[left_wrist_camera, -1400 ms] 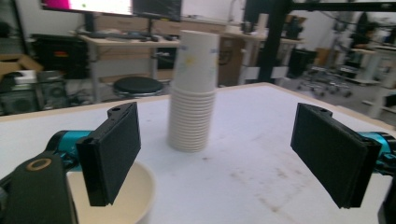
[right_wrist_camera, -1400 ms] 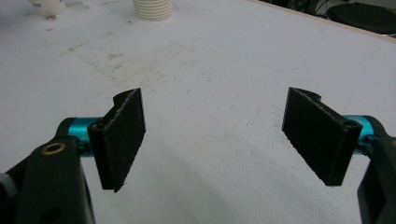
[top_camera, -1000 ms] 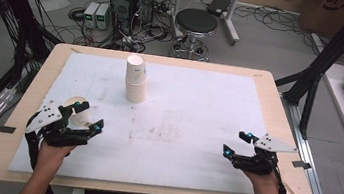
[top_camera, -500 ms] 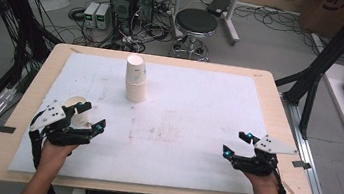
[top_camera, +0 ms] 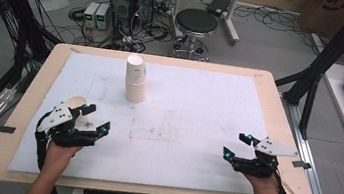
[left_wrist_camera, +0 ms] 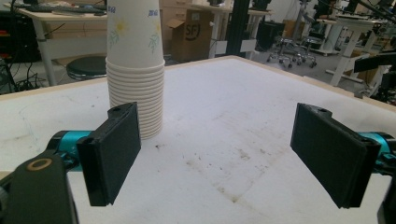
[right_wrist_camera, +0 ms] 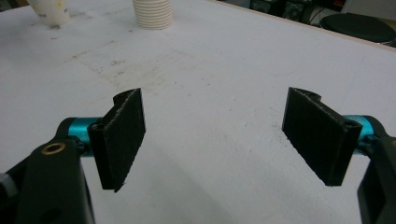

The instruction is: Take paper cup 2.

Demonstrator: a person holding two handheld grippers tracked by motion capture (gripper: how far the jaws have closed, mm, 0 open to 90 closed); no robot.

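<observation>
Paper cup stack (top_camera: pixel 136 78) stands upright, long axis vertical, mouths down, far centre-left on your white mat (top_camera: pixel 198 110). Single cup (top_camera: pixel 76 110) sits just behind your left gripper (top_camera: pixel 97 118). Both grippers' jaws apart, empty; right gripper (top_camera: pixel 237 145) near right. Lab floor, stool (top_camera: pixel 196 22) beyond.

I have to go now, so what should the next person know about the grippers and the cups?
Left gripper: open, holding nothing, low over the table's near left, aimed toward the stack of paper cups.
Right gripper: open, holding nothing, at the near right.
The stack stands upright at the far middle of the white mat. One single cup sits on the mat close beside the left gripper.
Done: it looks like one cup is off the stack.
Left: probably the rest of the stack, still nested.
</observation>
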